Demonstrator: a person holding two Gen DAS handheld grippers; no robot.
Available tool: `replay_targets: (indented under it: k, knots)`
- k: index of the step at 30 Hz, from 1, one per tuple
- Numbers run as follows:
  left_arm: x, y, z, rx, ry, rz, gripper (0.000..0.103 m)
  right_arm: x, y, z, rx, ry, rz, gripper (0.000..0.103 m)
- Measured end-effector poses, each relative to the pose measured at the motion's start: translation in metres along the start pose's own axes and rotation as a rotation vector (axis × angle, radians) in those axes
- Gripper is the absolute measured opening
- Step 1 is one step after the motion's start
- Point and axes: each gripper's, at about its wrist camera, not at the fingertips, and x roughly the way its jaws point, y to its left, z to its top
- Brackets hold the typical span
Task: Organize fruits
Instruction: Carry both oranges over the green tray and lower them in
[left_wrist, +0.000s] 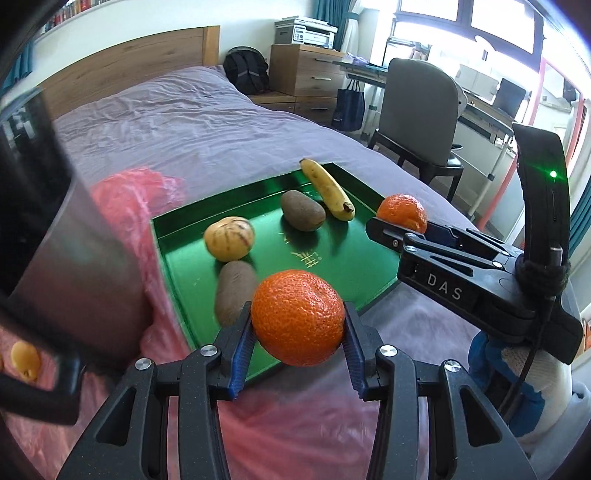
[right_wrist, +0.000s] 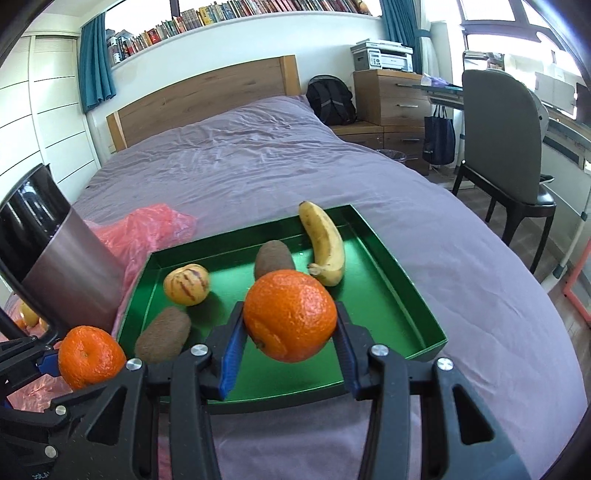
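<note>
Both grippers loaded, held over green tray (right_wrist: 402, 295).
Left gripper (left_wrist: 298, 319) pads pinch one mandarin (left_wrist: 298, 316); right gripper (right_wrist: 290, 317) clamps another orange (right_wrist: 290, 314), fingers fruit-wide apart.

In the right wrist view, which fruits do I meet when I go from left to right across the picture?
Tangerine in the left tongs → near kiwi → striped yellow melon → far kiwi → orange in the right tongs → banana.
</note>
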Motion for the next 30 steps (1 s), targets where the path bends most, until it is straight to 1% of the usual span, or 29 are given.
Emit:
replay_targets:
  k: [8, 17, 24, 30]
  knots:
    - [0.045, -0.003, 0.010, 0.017, 0.028, 0.007, 0.039, 0.029, -0.023, -0.003, 0.016, 0.025, -0.036, 0.043]
    - [0.074, 0.002, -0.002, 0.011, 0.092, 0.009, 0.039, 0.051, -0.027, -0.011, -0.002, 0.060, -0.058, 0.043]
    - [0.085, 0.013, -0.007, -0.021, 0.134, 0.021, 0.040, 0.059, -0.025, -0.015, -0.025, 0.088, -0.077, 0.044]
    - [0.083, 0.014, -0.008, -0.020, 0.152, 0.028, 0.040, 0.061, -0.024, -0.015, -0.041, 0.109, -0.091, 0.044]
